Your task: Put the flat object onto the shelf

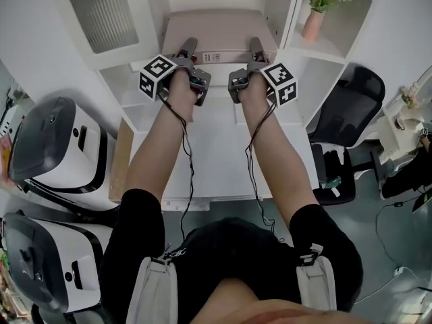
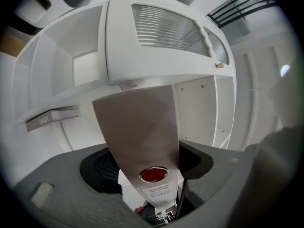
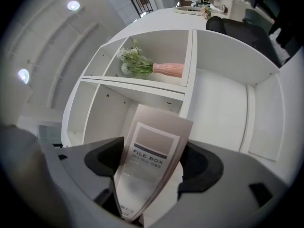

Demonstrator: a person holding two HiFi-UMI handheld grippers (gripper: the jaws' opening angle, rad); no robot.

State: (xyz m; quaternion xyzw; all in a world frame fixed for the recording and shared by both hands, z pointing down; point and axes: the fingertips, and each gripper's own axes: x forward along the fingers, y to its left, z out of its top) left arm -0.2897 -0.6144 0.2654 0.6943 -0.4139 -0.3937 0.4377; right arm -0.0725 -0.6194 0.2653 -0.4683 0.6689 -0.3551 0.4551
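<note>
The flat object is a pinkish-grey folded file box [image 1: 219,31] lying in the middle compartment of the white shelf unit [image 1: 278,9], its near edge towards me. My left gripper [image 1: 188,46] and right gripper [image 1: 256,46] sit side by side at that near edge. In the left gripper view the box [image 2: 142,127] runs up between the jaws, with dark gaps showing on both sides. In the right gripper view the labelled face of the box [image 3: 154,146] likewise stands between the jaws, clear of the pads [image 3: 204,167]. Both grippers are open around the box.
A pink vase of flowers [image 1: 314,20] stands in the compartment to the right. A cabinet door with ribbed glass [image 1: 101,12] hangs at the upper left. The white desk [image 1: 216,147] lies under my arms, two white machines [image 1: 61,147] sit at the left, and a black office chair [image 1: 351,106] at the right.
</note>
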